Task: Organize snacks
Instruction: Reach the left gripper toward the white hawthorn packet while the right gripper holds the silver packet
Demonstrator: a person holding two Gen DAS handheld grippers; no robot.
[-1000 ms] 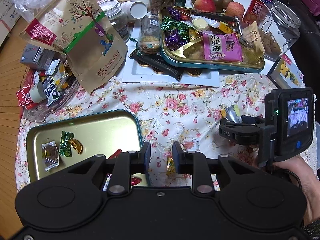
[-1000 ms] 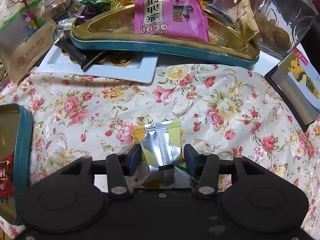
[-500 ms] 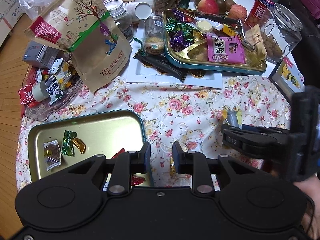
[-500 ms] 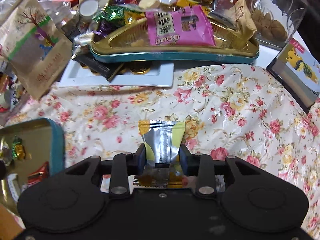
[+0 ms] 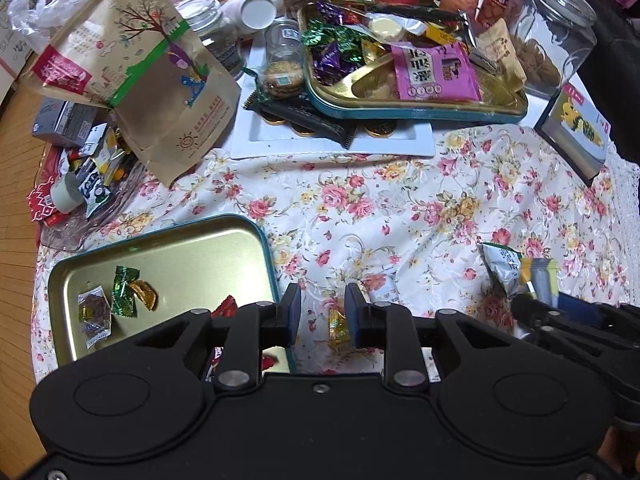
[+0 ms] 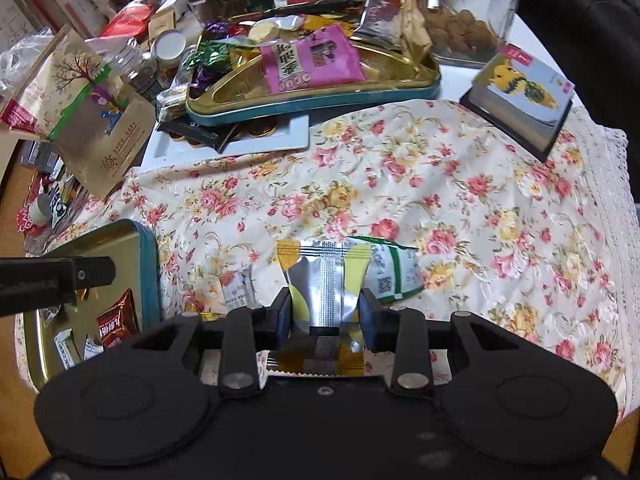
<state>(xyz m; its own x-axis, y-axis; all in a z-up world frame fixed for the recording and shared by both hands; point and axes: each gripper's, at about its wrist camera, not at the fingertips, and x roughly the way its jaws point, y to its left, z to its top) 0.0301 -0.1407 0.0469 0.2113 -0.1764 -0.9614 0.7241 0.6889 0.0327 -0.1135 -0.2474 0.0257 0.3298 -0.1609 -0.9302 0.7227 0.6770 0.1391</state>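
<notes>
In the right wrist view my right gripper [image 6: 324, 314] is shut on a silver and yellow snack packet [image 6: 324, 288], held clear of the floral tablecloth [image 6: 400, 184]. The left wrist view shows that right gripper [image 5: 538, 306] and packet [image 5: 540, 278] at the lower right. A green and white packet [image 6: 394, 268] lies on the cloth just behind it. My left gripper [image 5: 322, 314] stands narrowly open with nothing between its pads, beside the gold tin tray [image 5: 180, 252]. A gold candy [image 5: 338, 326] lies on the cloth below it. The tray holds several wrapped candies [image 5: 124, 290].
A large tin [image 5: 416, 110] heaped with snacks rests on a white plate [image 5: 332, 142] at the back. A brown paper bag [image 5: 160, 80] leans at the left over loose packets. A glass jar [image 5: 552, 40] and a picture box [image 5: 576, 128] stand at the right.
My right gripper closed on the silver and yellow packet and lifted it off the cloth, moving toward the tray side. My left gripper has hardly moved.
</notes>
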